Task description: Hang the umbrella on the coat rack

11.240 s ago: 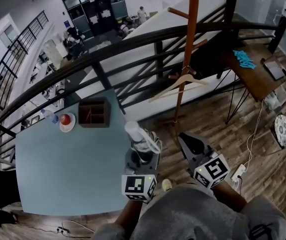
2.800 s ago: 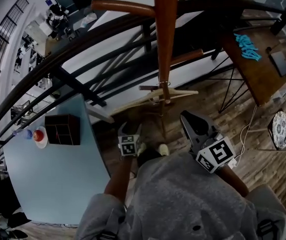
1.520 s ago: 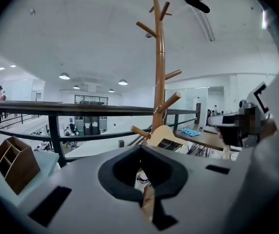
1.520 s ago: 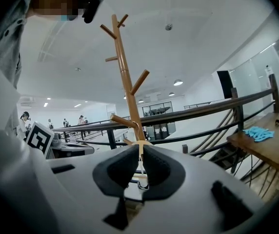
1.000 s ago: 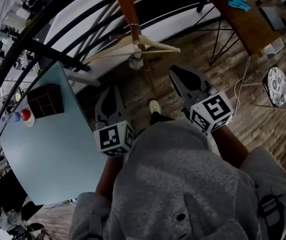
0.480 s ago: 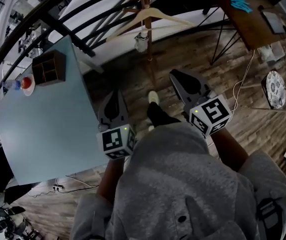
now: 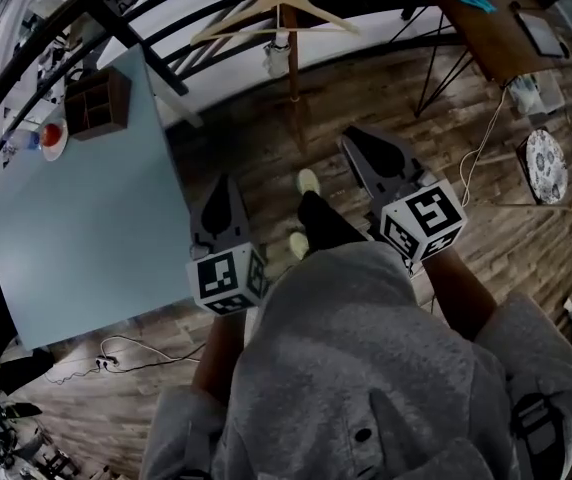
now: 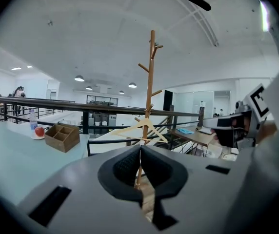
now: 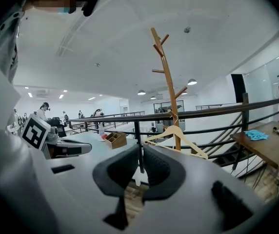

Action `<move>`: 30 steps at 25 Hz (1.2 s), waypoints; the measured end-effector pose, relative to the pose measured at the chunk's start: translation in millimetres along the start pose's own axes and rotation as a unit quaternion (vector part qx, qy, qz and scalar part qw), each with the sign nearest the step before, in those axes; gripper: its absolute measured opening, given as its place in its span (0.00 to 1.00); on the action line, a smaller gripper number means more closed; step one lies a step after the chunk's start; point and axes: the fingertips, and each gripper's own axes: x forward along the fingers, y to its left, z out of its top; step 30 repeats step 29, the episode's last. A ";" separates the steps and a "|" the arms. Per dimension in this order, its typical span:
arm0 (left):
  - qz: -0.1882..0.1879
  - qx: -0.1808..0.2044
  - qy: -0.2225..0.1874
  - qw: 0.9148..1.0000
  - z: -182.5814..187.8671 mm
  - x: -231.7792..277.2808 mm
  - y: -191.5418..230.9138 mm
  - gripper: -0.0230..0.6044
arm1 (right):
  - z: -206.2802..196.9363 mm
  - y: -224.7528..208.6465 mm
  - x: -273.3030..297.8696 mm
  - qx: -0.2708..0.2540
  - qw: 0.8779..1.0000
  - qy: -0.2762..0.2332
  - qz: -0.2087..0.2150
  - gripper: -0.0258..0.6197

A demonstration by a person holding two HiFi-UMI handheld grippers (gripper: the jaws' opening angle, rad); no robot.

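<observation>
The small white folded umbrella [image 7: 277, 60] hangs on the wooden coat rack [image 7: 289, 38], just under a wooden hanger [image 7: 276, 13]. Both grippers are well back from the rack, held over the wood floor and pointing toward it. My left gripper [image 7: 219, 186] is shut with nothing in it, and its pads meet in the left gripper view [image 8: 140, 149]. My right gripper [image 7: 352, 140] is also shut and empty [image 9: 140, 149]. The rack [image 8: 151, 82] and hanger [image 8: 142, 128] stand straight ahead of the left gripper. The right gripper view has the rack [image 9: 168, 87] and hanger [image 9: 176, 133] slightly to the right.
A blue-grey table [image 7: 76, 218] lies to the left, with a wooden organiser box [image 7: 98, 103] and a plate with a red apple [image 7: 53, 136]. A dark railing [image 7: 116, 28] runs behind the rack. A wooden desk [image 7: 496, 38] stands at right. The person's feet [image 7: 308, 181] are between the grippers.
The person and both grippers have drawn back from the coat rack, which now sits farther up the head view. The umbrella stays hanging on the rack. Both grippers remain shut.
</observation>
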 end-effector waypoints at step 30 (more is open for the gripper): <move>-0.030 0.011 0.007 0.999 -3.4 -6.8 -25.7 0.06 | -5.4 1.1 -16.9 0.001 1.000 0.000 -0.014 0.10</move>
